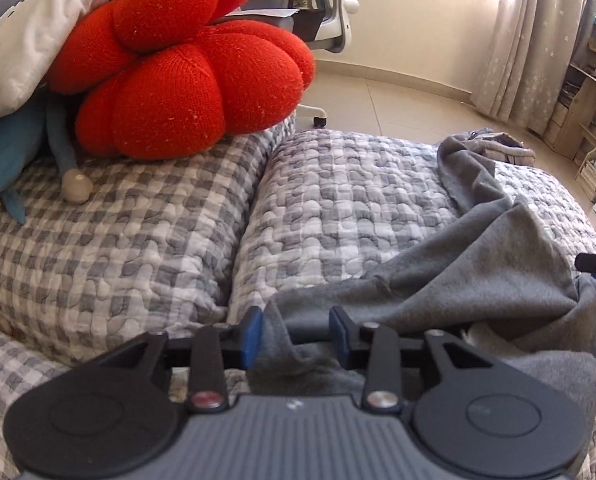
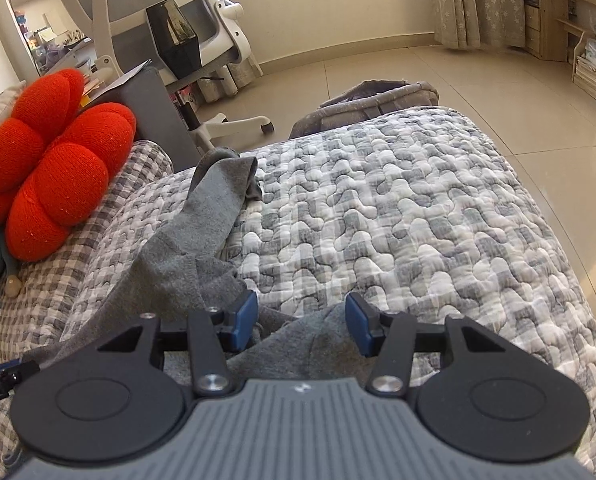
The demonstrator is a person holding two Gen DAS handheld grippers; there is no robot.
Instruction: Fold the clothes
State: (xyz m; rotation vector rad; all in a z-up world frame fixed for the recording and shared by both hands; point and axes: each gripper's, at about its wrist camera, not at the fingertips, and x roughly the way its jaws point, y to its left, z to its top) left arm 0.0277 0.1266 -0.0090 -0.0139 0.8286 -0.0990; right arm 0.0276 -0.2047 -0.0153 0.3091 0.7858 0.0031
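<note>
Checked quilted bed, red cushion at its side. Grey garment spread rumpled across quilt. Left hand-held gripper and right hand-held gripper parted, cloth loose between blue pads.

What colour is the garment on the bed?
Plain grey garment, clearest in the left wrist view.

My left gripper sits over the garment's near edge on the quilt; cushion is back left on the pillow; office chair stands on the floor behind.
</note>
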